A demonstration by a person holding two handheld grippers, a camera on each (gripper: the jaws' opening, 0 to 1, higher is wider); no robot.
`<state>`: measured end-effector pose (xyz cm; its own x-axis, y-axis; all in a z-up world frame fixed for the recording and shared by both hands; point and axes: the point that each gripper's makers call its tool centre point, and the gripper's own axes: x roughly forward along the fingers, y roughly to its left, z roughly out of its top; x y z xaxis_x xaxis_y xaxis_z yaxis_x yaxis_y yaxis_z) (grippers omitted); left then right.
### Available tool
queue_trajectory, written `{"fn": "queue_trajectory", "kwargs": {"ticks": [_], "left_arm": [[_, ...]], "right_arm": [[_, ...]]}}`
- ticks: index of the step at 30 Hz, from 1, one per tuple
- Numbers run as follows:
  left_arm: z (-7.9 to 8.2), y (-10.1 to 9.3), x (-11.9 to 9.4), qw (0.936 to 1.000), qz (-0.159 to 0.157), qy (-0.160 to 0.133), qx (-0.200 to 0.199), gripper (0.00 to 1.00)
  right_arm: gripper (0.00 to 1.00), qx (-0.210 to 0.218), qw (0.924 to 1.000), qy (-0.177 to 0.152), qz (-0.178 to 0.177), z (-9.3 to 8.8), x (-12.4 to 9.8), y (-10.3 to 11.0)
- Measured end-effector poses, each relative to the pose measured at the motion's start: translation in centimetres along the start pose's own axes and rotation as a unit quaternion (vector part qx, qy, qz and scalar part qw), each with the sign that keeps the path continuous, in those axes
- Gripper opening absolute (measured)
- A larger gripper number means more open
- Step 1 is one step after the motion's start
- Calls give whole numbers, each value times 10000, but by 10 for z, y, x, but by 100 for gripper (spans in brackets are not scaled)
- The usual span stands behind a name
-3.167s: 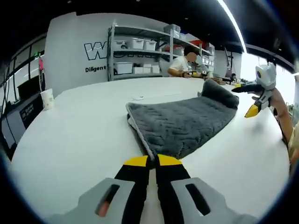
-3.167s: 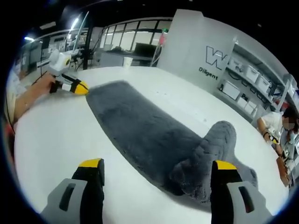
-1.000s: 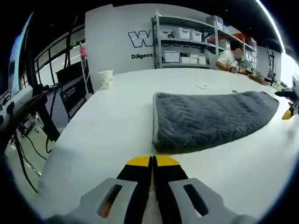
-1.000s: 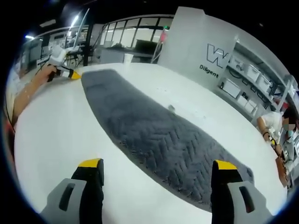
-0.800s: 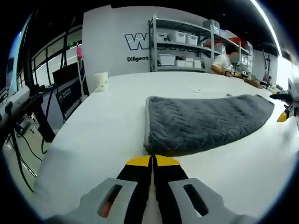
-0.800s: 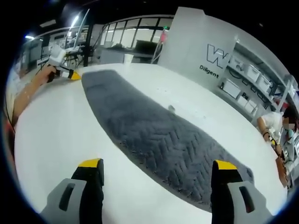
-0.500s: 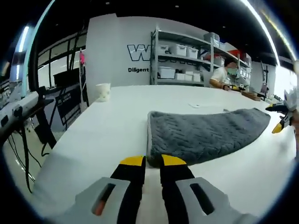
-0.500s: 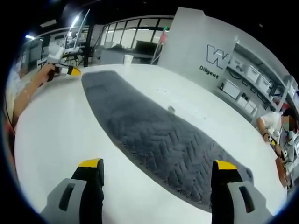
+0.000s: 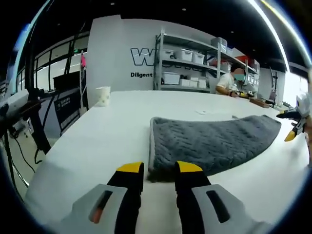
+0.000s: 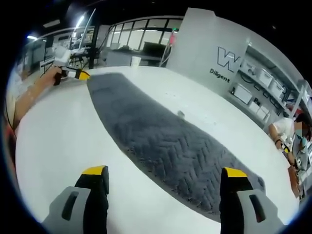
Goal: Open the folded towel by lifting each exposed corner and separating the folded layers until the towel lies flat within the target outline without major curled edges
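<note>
White wall [image 9: 114,53] lettered with a large "W" cut off by shelving [image 9: 187,63], and "Diligent" beneath it in the left gripper view; same wall in the right gripper view reads "W" and "Diligent" too. Left gripper view alone offers a paper cup [image 9: 103,95] on the far left of the bench [image 9: 87,146], white bins on the shelving, and a seated person [image 9: 228,84] beyond. Right gripper view alone gives the towel's full length. Grey towel [image 9: 209,144] spread flat on the bench, its near short edge just past the left gripper [image 9: 159,170], fingers a little apart and holding nothing, the edge lying between their tips. In the right gripper view, towel [image 10: 161,141] running from far left to near right, right gripper [image 10: 163,171] wide open and empty, towel's long edge between and beyond the fingers. Left gripper [image 10: 73,74] seen there in a hand at the towel's far corner.
</note>
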<state>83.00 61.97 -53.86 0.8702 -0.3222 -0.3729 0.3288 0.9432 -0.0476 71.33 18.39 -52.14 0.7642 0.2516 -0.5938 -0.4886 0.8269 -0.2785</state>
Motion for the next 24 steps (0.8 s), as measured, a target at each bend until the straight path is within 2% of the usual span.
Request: {"fn": "queue_trajectory", "kwargs": {"ticks": [4,7,11,15,24], "left_arm": [[2,-1,3,10000,-39,-6,-13,23],[3,-4,6,10000,-59,-20,-6,17],[-5,-1,9,9998,53,148,100,12],[-3,-3,7,9998,47,107,147,3],[-8,-8,1,9997,26,241,42,2]], "right_arm": [[94,-45,10000,42,36,-1,1,3],[94,-62,10000,40,47,-1,1,3],[94,-80,10000,30,39,0,0,4],[94,-96,9999,39,53,-1,1,4],[94,-90,9999,48,39,-1,0,4]]}}
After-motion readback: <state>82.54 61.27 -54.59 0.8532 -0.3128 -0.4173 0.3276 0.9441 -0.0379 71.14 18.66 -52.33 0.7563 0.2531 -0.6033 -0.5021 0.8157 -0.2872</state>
